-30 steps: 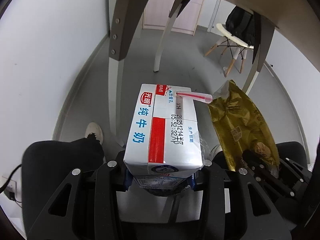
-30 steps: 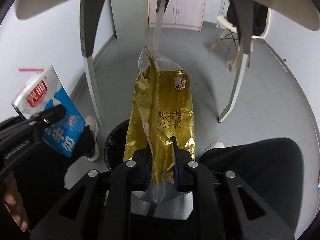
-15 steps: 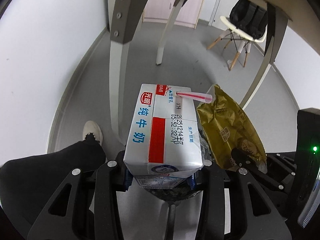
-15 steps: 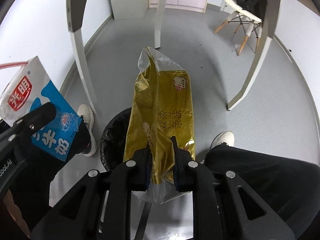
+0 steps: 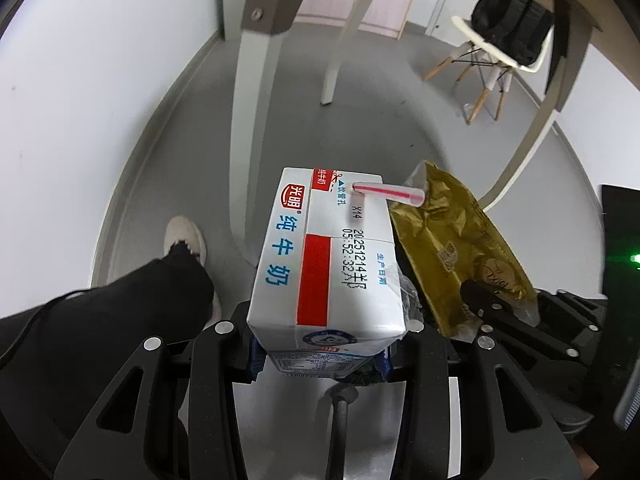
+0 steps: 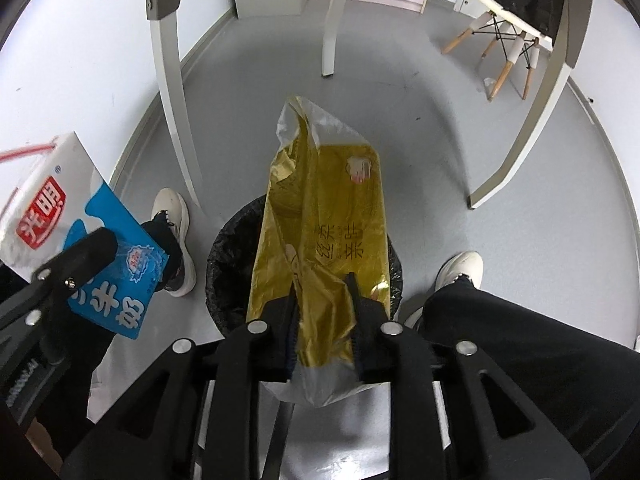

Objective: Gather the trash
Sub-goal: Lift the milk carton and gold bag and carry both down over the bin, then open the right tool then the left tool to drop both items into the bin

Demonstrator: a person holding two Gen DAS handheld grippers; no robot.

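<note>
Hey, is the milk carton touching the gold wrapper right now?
Apart. The right wrist view shows the milk carton off to the left of the gold wrapper, with a shoe and grey floor visible between them.

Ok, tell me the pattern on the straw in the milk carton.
The straw is white with red stripes running along it, seen best in the left wrist view.

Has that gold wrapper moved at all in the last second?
Yes. The gold wrapper has come down toward the black bin, which looms larger; the right gripper's jaws have just been opening.
</note>
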